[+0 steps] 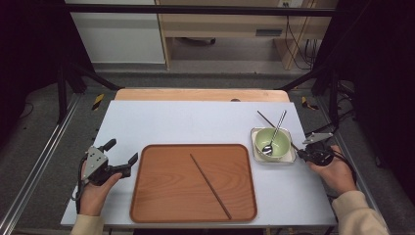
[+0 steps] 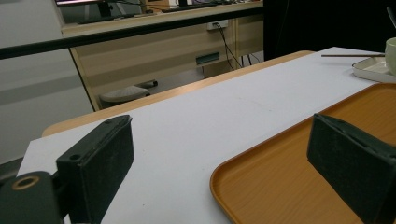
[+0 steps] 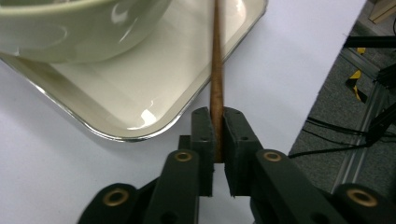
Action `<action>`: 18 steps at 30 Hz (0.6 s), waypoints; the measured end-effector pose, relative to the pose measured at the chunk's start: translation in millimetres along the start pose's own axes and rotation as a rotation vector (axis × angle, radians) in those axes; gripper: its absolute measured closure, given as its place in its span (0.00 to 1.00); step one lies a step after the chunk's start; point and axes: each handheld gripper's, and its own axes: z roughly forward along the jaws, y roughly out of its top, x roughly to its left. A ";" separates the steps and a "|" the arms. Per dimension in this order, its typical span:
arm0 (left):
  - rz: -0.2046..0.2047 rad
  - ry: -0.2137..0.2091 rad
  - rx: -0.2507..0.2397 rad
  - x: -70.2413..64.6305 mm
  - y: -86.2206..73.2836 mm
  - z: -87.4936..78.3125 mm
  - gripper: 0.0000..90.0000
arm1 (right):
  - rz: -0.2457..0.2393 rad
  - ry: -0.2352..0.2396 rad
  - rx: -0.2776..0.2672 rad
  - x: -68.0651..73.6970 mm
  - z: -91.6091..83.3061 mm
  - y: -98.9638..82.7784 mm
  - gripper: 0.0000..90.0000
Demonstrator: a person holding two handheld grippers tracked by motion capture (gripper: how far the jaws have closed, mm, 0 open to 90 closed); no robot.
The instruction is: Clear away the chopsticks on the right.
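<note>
Wooden chopstick (image 3: 216,70) pinched between right gripper (image 3: 217,135) fingers.

table (image 1: 195,117): white top, wood edge at far side | floor (image 1: 44,142): grey, around table | desk (image 1: 220,24): pale wood, beyond table | frame (image 1: 195,9): black bar above desk

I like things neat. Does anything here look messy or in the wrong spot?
The two chopsticks are split up: one chopstick lies slantwise on the brown tray, its partner rests across the small white dish, pinched by the right gripper.
</note>
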 end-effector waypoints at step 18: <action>-0.001 0.003 -0.004 0.4 0.8 -0.8 0.08 | 0.256 -0.180 -0.211 -12.8 -55.5 12.4 0.94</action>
